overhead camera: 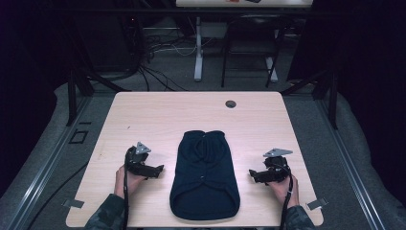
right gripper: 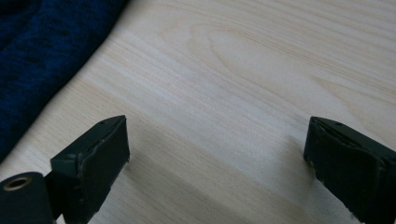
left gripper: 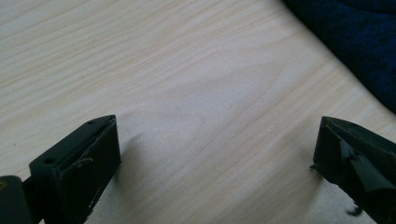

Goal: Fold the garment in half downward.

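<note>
Honestly not spotting any readable writing or brand anywhere. Looking at a dark navy garment (overhead camera: 205,176) lying flat in the middle of the tabletop (overhead camera: 158,110), hem reaching close to the near edge. Sitting either side of it, apart from the fabric: left gripper (overhead camera: 158,168) and right gripper (overhead camera: 253,173), each held in a hand (overhead camera: 125,183), fingers (left gripper: 79,163) spread wide open over bare wood, gripping nothing. Seeing only the garment's edge in the corner of both gripper views. Leaving lots of free wood behind, just a small round hole (overhead camera: 231,104) near the far edge. Cables and table legs (overhead camera: 198,48) cluttering the floor beyond.
</note>
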`<control>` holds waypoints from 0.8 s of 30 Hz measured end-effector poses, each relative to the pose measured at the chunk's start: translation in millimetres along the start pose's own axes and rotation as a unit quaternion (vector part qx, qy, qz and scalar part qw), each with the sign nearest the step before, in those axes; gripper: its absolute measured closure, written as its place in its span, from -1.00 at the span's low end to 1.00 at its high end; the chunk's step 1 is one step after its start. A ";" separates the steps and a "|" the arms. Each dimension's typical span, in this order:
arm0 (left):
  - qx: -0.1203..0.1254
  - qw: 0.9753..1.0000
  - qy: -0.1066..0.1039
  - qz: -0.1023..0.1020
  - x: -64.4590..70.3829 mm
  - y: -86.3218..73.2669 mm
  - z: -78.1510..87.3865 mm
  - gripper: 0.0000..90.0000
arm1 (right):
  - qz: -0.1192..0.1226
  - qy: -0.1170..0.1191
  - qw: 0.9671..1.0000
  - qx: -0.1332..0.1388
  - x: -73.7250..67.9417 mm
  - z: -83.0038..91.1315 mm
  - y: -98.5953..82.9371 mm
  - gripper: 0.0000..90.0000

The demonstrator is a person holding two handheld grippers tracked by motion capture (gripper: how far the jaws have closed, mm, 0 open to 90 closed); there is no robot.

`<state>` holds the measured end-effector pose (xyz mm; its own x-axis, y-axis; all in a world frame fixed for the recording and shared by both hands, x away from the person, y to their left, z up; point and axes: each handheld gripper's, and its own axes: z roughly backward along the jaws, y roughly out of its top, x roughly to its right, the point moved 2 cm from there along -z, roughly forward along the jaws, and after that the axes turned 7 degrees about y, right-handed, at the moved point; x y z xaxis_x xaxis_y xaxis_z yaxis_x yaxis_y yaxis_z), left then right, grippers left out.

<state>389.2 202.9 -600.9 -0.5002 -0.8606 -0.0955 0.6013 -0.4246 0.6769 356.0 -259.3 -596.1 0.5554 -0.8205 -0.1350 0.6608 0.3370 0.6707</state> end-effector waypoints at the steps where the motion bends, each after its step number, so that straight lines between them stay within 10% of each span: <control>1: 0.003 1.000 -0.004 0.003 -0.6 2.0 0.3 -1.00 | -0.006 0.006 1.000 0.000 -0.2 0.1 1.2 -0.86; 24: 0.023 0.999 -0.037 0.020 -4.8 49.1 -7.6 -1.00 | 0.026 0.062 0.998 -0.007 -24.5 -14.2 72.7 -0.89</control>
<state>425.8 184.0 -572.7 -0.5215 -0.8531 -0.0154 0.5927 -0.3752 0.7127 397.5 -208.2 -554.4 0.6467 -0.7387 -0.1901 0.6359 0.3845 0.6692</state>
